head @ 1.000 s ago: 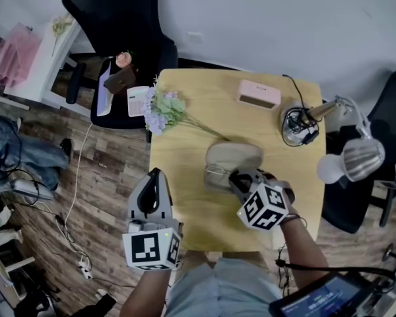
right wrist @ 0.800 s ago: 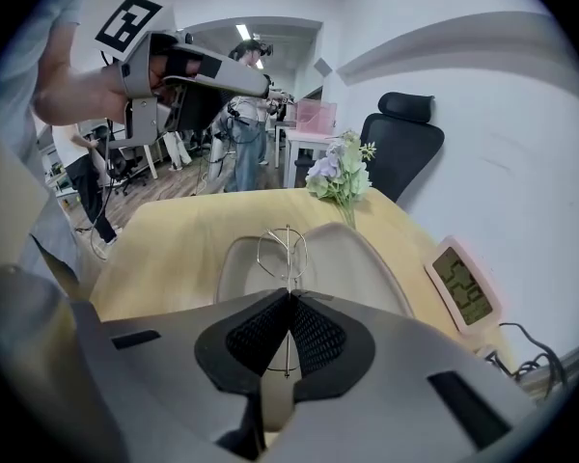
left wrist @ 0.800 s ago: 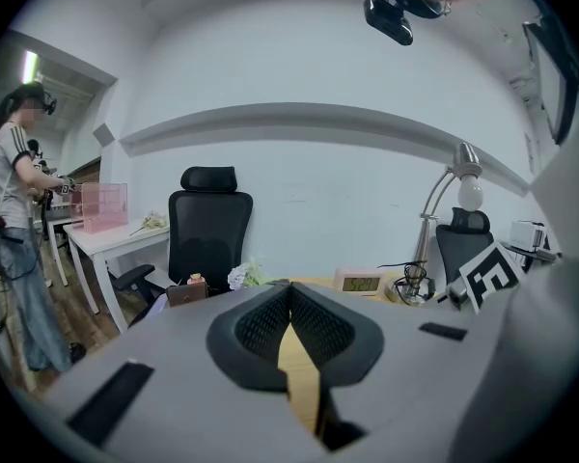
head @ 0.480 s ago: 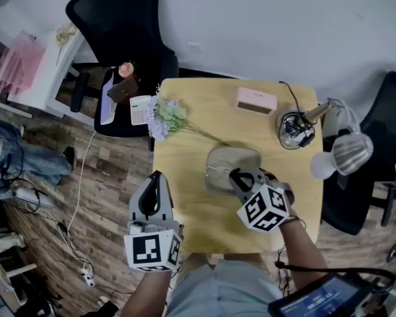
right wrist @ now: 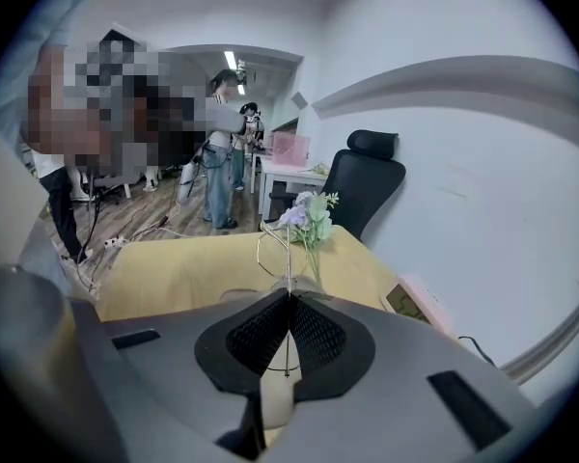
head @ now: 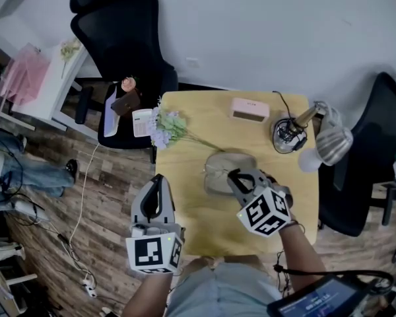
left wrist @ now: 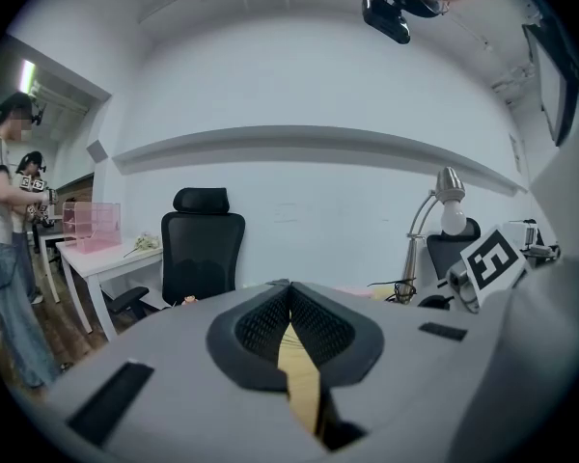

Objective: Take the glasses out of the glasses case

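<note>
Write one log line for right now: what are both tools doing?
right tool: shut on glasses | left tool: shut, empty | glasses case: on table

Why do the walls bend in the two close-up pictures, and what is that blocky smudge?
Left gripper view: wide-angle lens bows the wall ledge into an arc, corners black. Right gripper view: same bowing; the mosaic patch at upper left was added afterwards to hide faces. Head view: evenly lit, the table slightly soft.
</note>
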`<action>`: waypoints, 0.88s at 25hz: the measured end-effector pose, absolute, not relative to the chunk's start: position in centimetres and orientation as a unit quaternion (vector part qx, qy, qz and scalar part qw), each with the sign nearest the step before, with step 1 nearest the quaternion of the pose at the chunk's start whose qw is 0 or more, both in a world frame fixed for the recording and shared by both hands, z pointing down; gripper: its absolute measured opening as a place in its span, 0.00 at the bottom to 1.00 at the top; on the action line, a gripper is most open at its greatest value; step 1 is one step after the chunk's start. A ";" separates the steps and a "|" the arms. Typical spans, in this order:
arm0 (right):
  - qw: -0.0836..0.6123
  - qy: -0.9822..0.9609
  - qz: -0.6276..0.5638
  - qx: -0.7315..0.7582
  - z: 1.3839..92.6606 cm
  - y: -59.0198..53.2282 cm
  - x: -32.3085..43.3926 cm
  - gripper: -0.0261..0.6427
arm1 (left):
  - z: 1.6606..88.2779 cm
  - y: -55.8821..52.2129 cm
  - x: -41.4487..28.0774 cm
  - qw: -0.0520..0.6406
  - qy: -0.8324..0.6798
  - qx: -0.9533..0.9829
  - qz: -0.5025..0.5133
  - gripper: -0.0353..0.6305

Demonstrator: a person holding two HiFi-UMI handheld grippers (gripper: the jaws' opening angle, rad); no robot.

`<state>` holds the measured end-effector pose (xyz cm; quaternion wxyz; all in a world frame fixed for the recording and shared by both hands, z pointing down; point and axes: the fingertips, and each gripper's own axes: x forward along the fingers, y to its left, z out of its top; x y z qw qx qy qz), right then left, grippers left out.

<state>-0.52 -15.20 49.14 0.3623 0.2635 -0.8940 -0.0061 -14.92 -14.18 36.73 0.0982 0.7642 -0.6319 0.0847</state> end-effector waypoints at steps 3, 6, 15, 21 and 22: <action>0.340 -0.898 -0.007 0.280 47.2 -15.3 -0.6 0.07 | 35.9 -14.0 -14.5 0.090 -0.627 0.770 0.079 0.06; 0.322 -0.899 -0.010 0.296 45.5 -15.3 -0.3 0.07 | 34.8 -13.7 -13.9 0.081 -0.621 0.777 0.070 0.06; 0.252 -0.901 -0.020 0.354 38.7 -14.8 0.6 0.07 | 30.9 -12.8 -13.0 0.045 -0.608 0.792 0.040 0.06; 0.200 -0.897 -0.041 0.391 33.7 -14.1 1.3 0.07 | 28.2 -12.1 -12.7 0.022 -0.600 0.800 0.016 0.06; 0.191 -0.896 -0.046 0.397 32.8 -13.9 1.4 0.07 | 27.7 -12.1 -12.6 0.018 -0.598 0.801 0.012 0.06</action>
